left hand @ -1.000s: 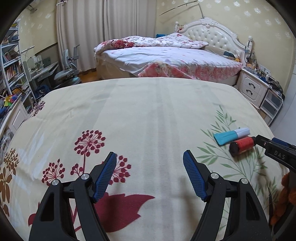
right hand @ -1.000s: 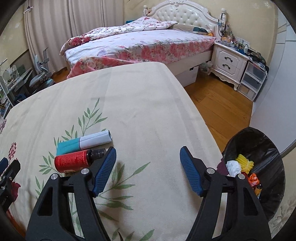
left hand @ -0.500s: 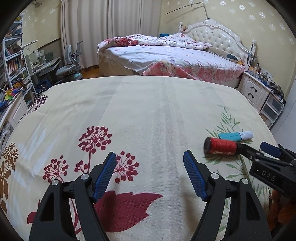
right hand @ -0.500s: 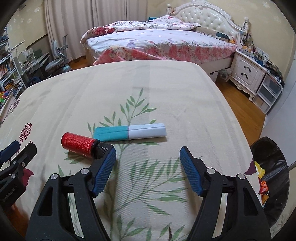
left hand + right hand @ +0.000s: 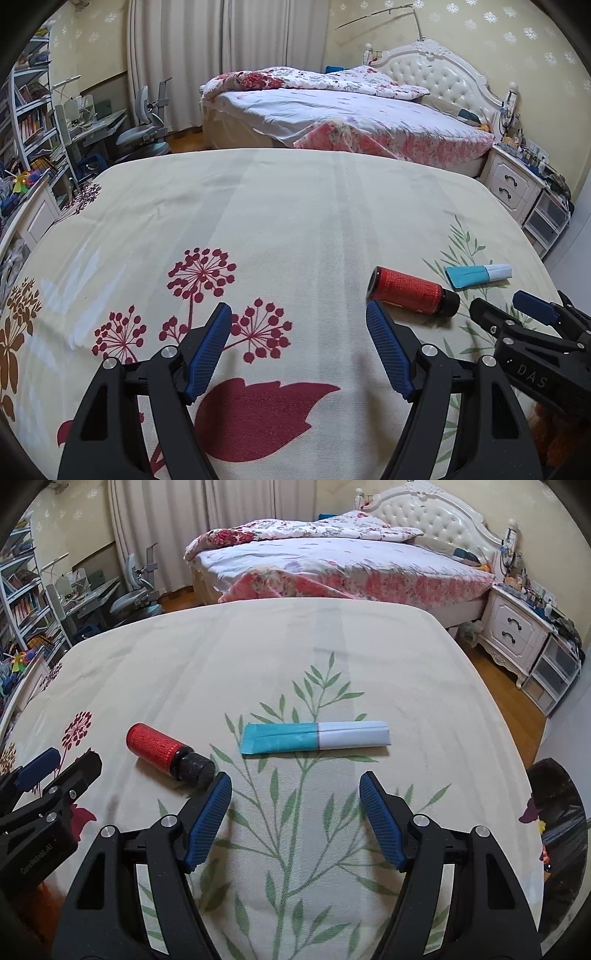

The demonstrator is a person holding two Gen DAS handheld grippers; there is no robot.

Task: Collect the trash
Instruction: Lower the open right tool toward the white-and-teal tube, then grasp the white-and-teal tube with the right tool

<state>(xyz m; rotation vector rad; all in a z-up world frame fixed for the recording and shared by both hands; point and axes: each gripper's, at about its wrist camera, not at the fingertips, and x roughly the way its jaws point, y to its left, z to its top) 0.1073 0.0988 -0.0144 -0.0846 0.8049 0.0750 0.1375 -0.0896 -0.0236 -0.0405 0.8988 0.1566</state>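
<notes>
Right wrist: bottle [image 5: 168, 756] lies just left of gripper [image 5: 295, 819].

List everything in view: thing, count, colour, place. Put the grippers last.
bottle: 1, red body with black cap, lying on its side on the tablecloth, left of the packet
packet: 1, teal and white, lying flat on the leaf print, ahead of the right gripper
tablecloth: 1, cream with green leaves and red flowers, covering the near surface
bin: 1, black liner, on the floor past the cloth's right edge
bed: 1, white headboard, floral bedding, far side
nightstand: 1, white, right of the bed
desk chair: 1, grey, far left
bookshelf: 1, white, left wall
left gripper: 1, black with blue pads, open, empty
right gripper: 1, same, open, empty
</notes>
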